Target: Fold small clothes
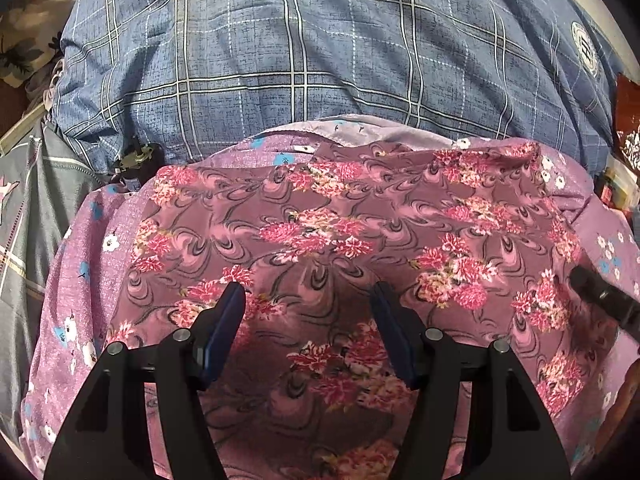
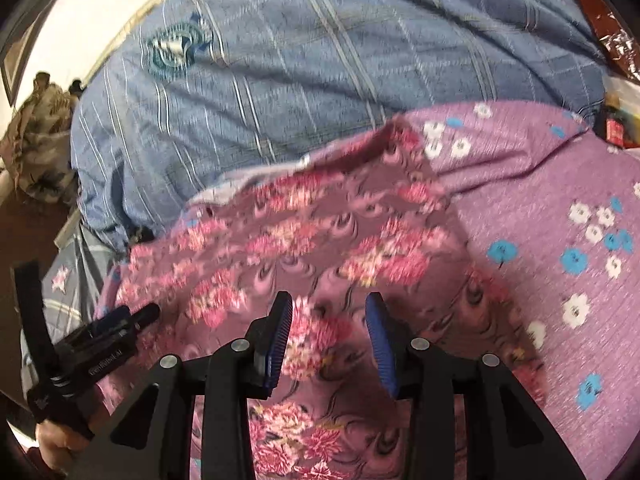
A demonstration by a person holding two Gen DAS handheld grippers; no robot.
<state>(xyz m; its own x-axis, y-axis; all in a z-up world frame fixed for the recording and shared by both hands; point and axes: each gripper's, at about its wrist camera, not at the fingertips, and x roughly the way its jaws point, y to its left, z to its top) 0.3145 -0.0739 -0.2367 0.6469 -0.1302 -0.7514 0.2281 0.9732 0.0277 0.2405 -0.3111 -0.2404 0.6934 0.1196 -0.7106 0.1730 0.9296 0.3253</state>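
Leftmost, the left tongs (image 1: pixel 308 294) hang spread above the pink floral garment (image 1: pixel 340 240), pinching nothing. That garment lies spread on a purple flowered sheet (image 2: pixel 560 208), in front of a blue plaid pillow (image 1: pixel 300 52). Rightward, the right tongs (image 2: pixel 328 308) stand parted over the same garment, nothing pinched.

1. The floral garment (image 1: pixel 320 224) is thin, matt printed cloth, softly creased, mauve with pink blossoms.
2. The purple sheet (image 2: pixel 540 184) beneath it is matt cloth with a fine ribbed weave.
3. The blue plaid cover (image 1: pixel 280 60) looks like matt woven fabric with a mottled, denim-like print.
4. The left gripper (image 1: pixel 308 296) has matt black plastic arms, ridged blue pads (image 1: pixel 224 320) and dull metal pins.
5. The wrapper (image 2: pixel 612 40) at the right edge is glossy, crinkled plastic.
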